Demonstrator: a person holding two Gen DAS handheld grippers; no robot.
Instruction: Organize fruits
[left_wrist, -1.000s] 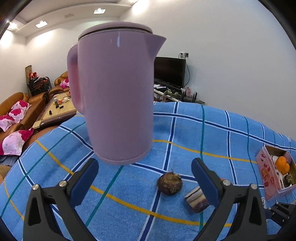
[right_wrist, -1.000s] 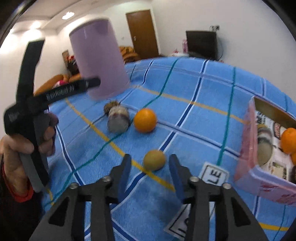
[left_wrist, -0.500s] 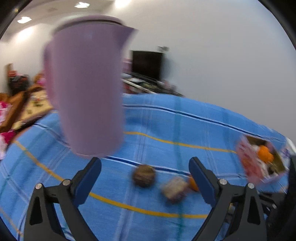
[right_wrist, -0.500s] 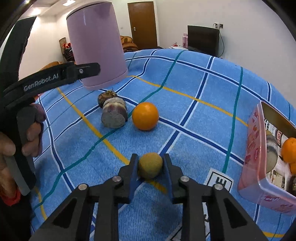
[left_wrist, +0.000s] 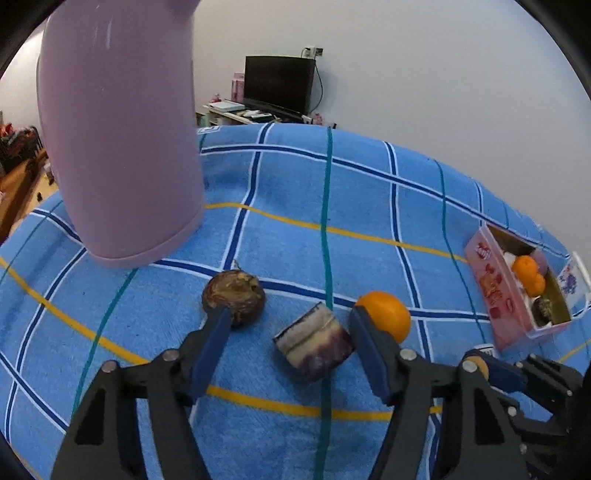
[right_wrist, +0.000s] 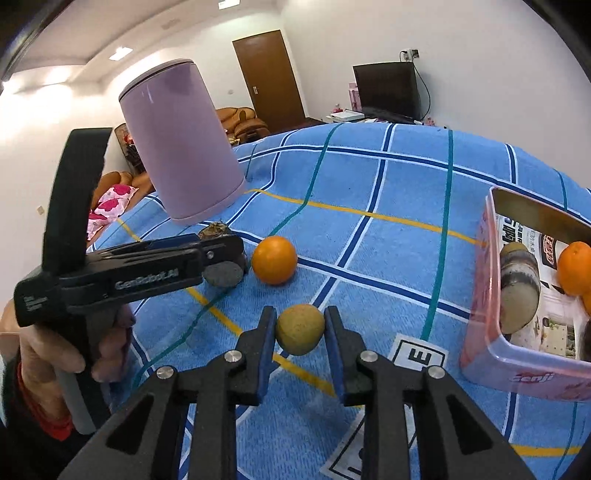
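**Right side has its fruit; left side closing on the cut piece**

Nearest my right camera, the right gripper is pinching the small yellow-brown fruit, pads pressed to both its sides. A second ago those jaws stood apart around it with the fruit loose on the blue checked cloth; now it looks to me slightly raised off the cloth, though the fisheye makes that hard to confirm. I read that pick as done, with the pink box to its right, already holding oranges and a cut piece, as the likely destination.

On my left camera, the left gripper has dropped from the purple kettle toward the fruit, and its jaws have just been closing. They are still spread, with the cut purple-skinned piece between them and the pads not visibly pressing it. The round brown fruit sits just behind the left finger, the loose orange behind the right one.

Farther back, the kettle stands on the cloth.
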